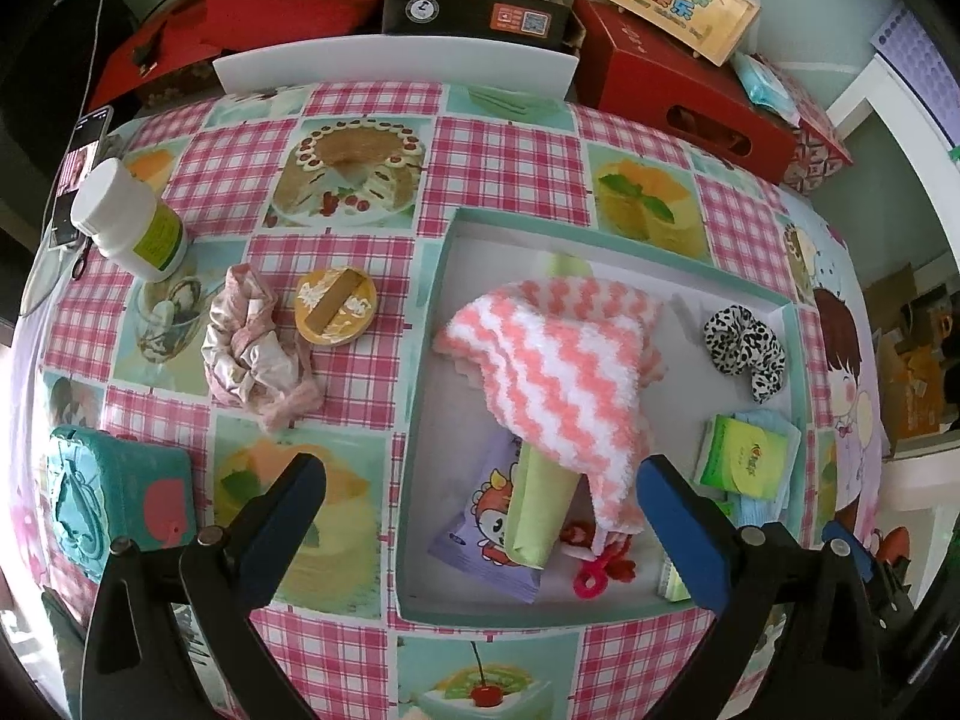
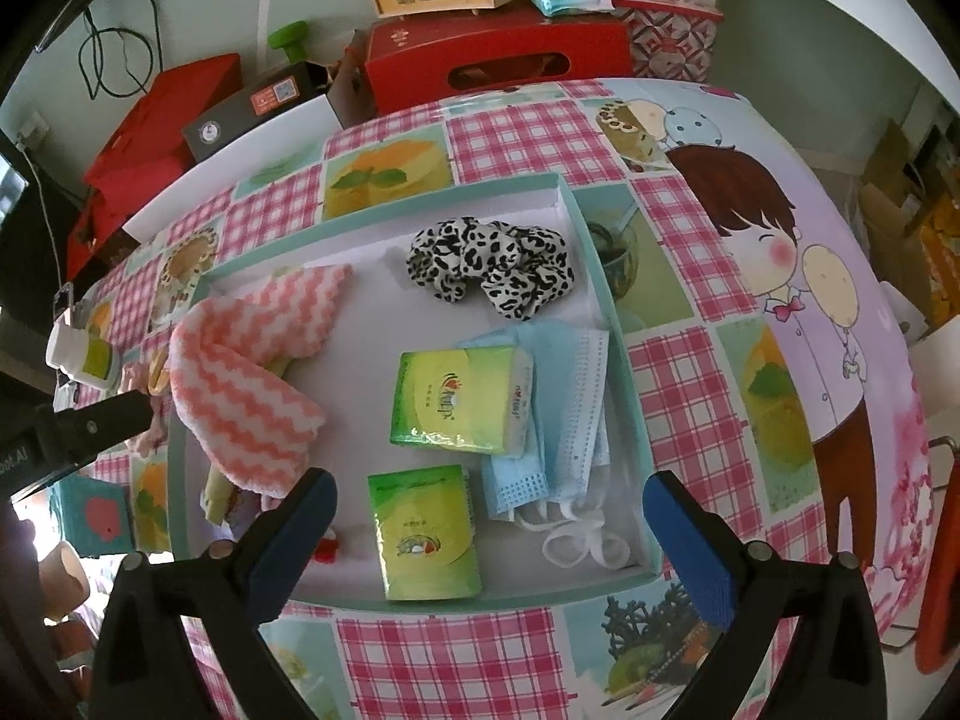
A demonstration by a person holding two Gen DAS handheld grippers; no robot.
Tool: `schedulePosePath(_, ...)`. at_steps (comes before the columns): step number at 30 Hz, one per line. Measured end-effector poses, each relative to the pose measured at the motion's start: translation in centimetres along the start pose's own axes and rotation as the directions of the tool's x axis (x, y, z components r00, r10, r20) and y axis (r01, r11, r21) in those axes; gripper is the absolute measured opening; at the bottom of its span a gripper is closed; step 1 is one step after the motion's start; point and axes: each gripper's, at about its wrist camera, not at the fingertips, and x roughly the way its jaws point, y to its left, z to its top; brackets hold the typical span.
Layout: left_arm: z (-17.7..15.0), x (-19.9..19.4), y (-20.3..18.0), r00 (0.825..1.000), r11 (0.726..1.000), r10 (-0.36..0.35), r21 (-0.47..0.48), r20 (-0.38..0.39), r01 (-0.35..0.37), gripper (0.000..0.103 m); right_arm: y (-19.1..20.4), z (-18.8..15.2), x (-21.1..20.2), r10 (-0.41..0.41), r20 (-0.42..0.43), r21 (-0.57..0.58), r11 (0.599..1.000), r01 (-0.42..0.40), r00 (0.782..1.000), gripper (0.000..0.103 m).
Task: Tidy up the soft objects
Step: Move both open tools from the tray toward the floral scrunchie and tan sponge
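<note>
A shallow teal-rimmed white box lies on the table. In it are a pink-and-white fuzzy cloth, a leopard scrunchie, green tissue packs, blue face masks and a purple pack. A crumpled pink cloth lies on the table left of the box. My left gripper is open and empty over the box's near left part. My right gripper is open and empty over the box's near edge.
A white bottle, a round yellow tin and a teal pouch lie left of the box. Red boxes, a black box and a white board stand along the table's far edge.
</note>
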Motion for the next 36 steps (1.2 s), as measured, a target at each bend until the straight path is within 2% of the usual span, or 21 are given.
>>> schedulePosePath(13,0.9,-1.4,3.9,0.999,0.997,-0.020,-0.071,0.027,0.022,0.103,2.8,0.0,-0.9,0.014,0.000,-0.051,0.999,-0.014,1.000,0.103)
schedulePosePath(27,1.8,-2.8,9.4,0.998,0.992,-0.026,-0.125,0.055,0.033,0.103,9.4,-0.1,-1.8,0.023,-0.003,-0.179,0.984,-0.024,1.000,0.103)
schedulePosePath(36,3.7,-3.5,13.6,0.998,0.990,-0.016,-0.139,0.054,0.023,0.103,13.8,0.6,-1.7,0.036,-0.006,-0.248,0.968,-0.036,0.999,0.103)
